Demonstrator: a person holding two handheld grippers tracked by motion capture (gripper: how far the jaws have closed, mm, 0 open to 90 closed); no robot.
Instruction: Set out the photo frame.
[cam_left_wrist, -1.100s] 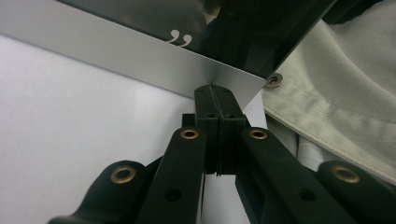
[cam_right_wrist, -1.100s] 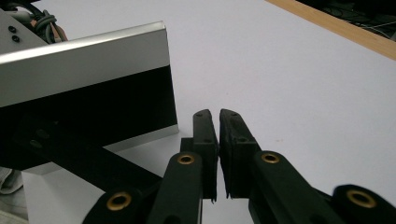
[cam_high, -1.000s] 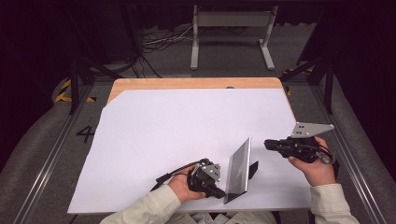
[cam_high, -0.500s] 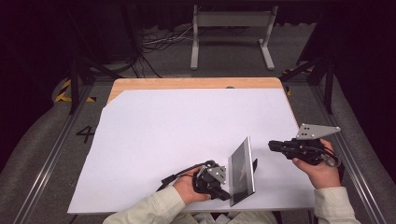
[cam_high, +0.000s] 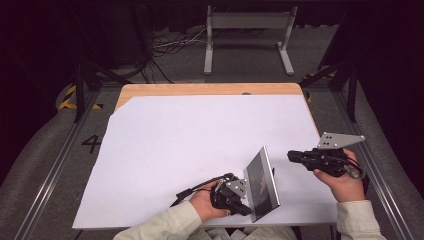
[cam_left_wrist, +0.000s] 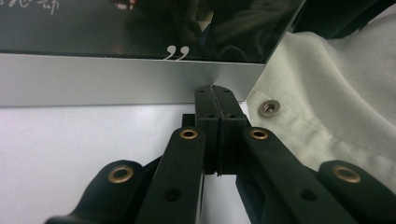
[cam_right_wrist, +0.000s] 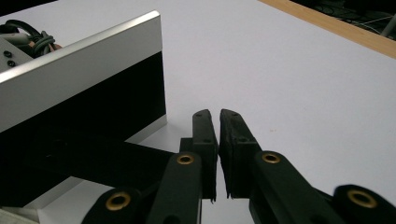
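Silver-edged and dark-faced, the panel (cam_high: 262, 183) stands tilted on its lower edge near the table's (cam_high: 165, 140) front edge, long axis running away from the person. The left hand-held gripper (cam_high: 243, 207) clamps its near lower edge, jaws pressed together on the silver border. The right hand-held gripper (cam_high: 292, 156) hovers just beside the panel's right, jaws nearly together, holding nothing, so the left is nearer.

White surface (cam_high: 200, 145) open across upper and left frame, free passage. Only obstacle: tilted silver-edged panel (cam_high: 262, 183) at lower centre, standing between left hand-held gripper (cam_high: 239, 206) and right hand-held gripper (cam_high: 294, 156).
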